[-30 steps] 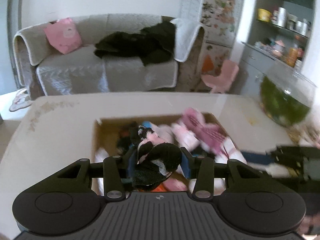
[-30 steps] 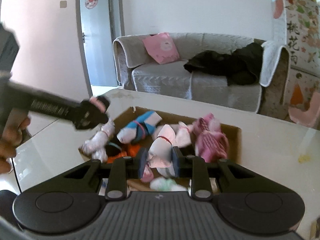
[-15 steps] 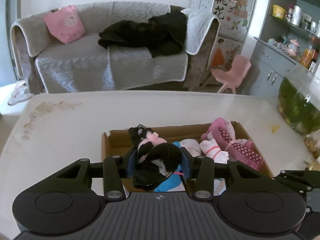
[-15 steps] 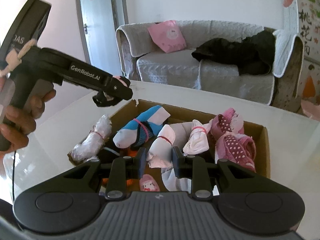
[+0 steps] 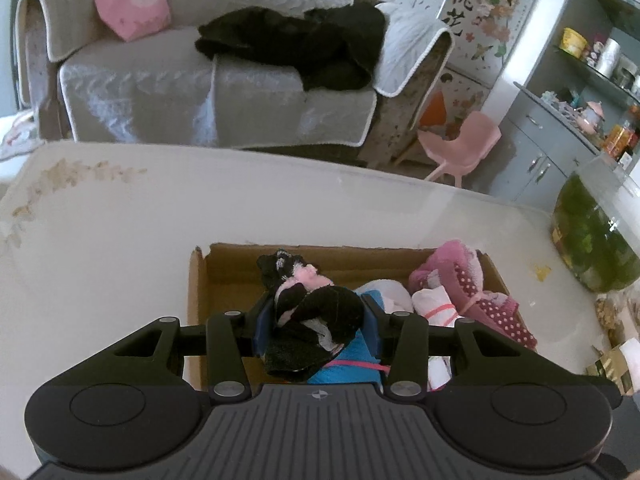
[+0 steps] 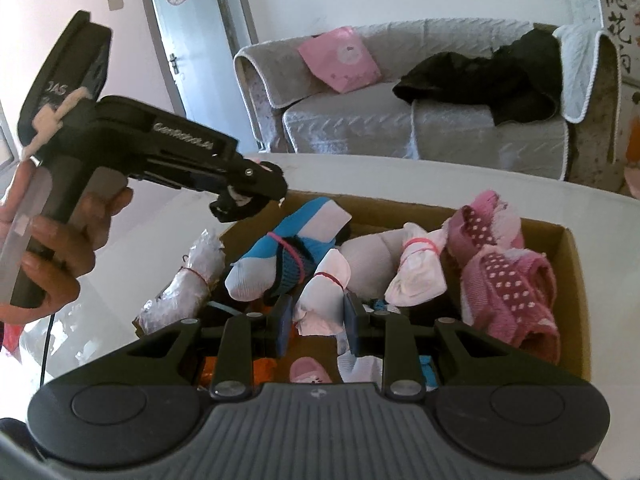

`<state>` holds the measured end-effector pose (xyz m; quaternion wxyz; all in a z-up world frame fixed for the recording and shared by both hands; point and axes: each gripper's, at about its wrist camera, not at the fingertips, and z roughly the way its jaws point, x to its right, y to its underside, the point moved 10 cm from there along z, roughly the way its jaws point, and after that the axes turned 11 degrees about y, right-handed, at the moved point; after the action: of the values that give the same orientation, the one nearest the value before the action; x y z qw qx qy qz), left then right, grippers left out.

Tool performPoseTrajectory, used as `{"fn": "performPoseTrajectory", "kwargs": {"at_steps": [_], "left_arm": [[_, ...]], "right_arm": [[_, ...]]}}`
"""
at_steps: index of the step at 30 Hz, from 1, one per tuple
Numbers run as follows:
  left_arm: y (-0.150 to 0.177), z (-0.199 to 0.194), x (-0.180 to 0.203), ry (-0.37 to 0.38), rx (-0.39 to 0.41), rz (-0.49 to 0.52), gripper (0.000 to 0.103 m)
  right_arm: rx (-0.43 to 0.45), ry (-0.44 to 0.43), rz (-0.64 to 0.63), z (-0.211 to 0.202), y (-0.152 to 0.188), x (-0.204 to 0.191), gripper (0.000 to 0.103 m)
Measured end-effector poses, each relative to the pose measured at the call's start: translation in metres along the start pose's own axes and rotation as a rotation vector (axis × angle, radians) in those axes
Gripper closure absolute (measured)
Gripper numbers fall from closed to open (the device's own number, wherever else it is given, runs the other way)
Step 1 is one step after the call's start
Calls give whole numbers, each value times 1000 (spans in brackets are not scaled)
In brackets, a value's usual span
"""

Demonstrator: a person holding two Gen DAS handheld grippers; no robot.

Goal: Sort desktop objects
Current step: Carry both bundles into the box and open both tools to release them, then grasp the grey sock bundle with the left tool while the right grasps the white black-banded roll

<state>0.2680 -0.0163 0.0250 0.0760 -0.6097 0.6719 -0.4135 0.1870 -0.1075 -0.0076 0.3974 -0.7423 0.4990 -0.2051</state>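
Note:
An open cardboard box (image 5: pixel 224 256) (image 6: pixel 572 256) sits on the white table, holding several bundled sock pairs. My left gripper (image 5: pixel 316 320) is shut on a black, pink and white sock bundle (image 5: pixel 320 312) above the box's left part; in the right wrist view the same gripper (image 6: pixel 248 196) hovers over the box's far left corner. My right gripper (image 6: pixel 318 316) is shut on a white sock bundle tied with a red band (image 6: pixel 324 292), over the box's middle. A blue and white bundle (image 6: pixel 292 248) and a pink dotted pair (image 6: pixel 508 280) lie inside.
A shiny white-wrapped bundle (image 6: pixel 188 284) leans at the box's left edge. A glass bowl of green plants (image 5: pixel 588 232) stands at the table's right edge. A person's hand (image 6: pixel 52 248) holds the left gripper's handle. A grey sofa (image 5: pixel 200 72) stands beyond the table.
The left gripper with its black sock bundle has shifted left and lower, to the box's left end. The right gripper with the white bundle has sunk slightly toward the box.

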Motion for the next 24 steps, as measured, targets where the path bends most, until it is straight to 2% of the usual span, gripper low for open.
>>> {"fn": "performPoseTrajectory", "kwargs": {"at_steps": [6,9,12,14,15,17,19,24], "left_arm": [[3,10,-13,-8,-22,-45,49],[6,9,-17,-10,-30,-58,45],[8,-2,-16,-15,-18,-45,45],[13,-17,-11,-14,-1,-23,43],[16,-25,-8,-15,9,-5,39],[29,-47,3,-25,42,48,30],[46,-65,16,-33,62,96,28],[110,-88,54,-73,44,210,15]], "right_arm": [[-2,24,-31,5,3,-1,71],[10,32,-39,0,2,-2,63],[33,42,-61,-16,2,-3,61],[53,47,-71,-35,8,-4,54],[60,49,-77,-45,14,-4,50],[63,65,-77,-63,29,-3,48],[57,71,-58,-76,45,-1,48],[10,116,-33,-76,79,0,48]]}}
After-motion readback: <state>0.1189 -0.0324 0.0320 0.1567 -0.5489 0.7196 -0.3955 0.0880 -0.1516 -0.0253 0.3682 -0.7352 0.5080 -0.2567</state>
